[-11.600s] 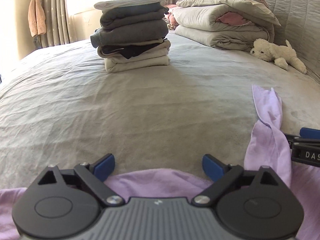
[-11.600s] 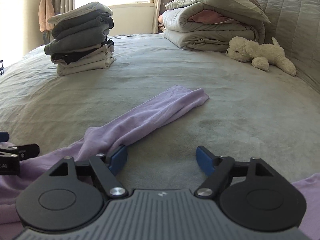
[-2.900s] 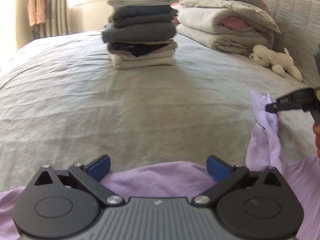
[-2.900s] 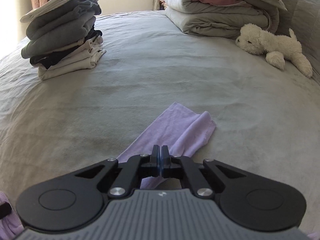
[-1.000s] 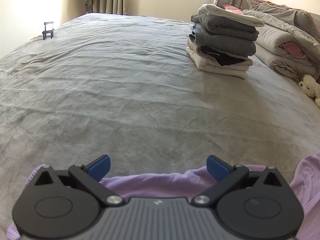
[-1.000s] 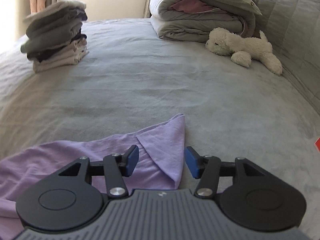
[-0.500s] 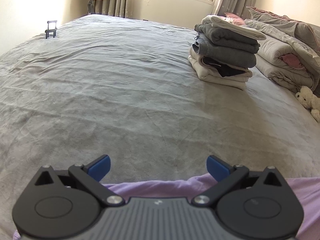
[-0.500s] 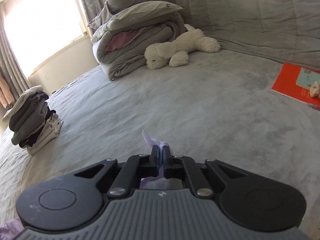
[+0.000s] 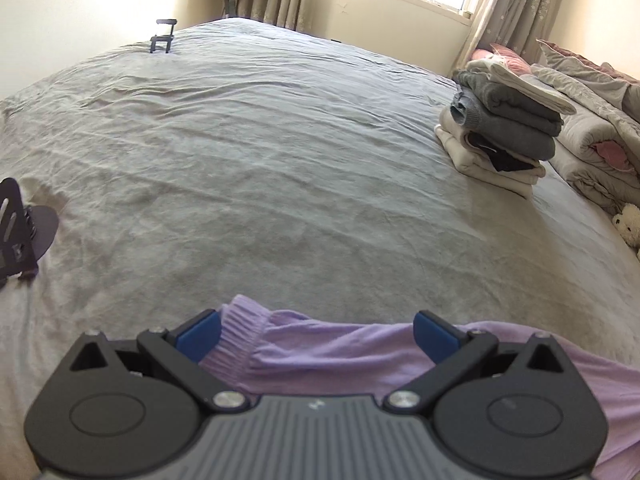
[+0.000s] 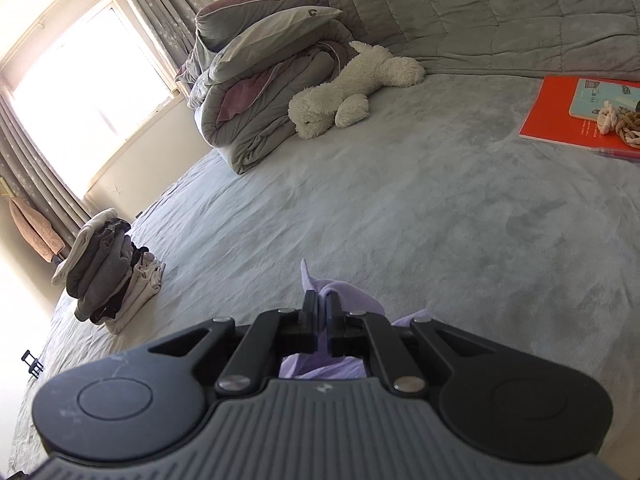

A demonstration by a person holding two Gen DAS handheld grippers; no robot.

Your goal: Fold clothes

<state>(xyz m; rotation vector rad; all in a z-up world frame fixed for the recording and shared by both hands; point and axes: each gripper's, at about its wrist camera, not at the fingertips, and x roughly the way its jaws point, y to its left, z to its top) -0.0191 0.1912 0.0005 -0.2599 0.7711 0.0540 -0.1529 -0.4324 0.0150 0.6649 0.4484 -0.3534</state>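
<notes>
Now clamped on a fold of the lilac garment [image 10: 352, 300], the right claw [image 10: 321, 312] lifts it off the bed [image 10: 440, 220] while the left claw [image 9: 316, 330] waits wide over its cuff.

Soft lilac knit garment [image 9: 340, 344], ribbed cuff
</notes>
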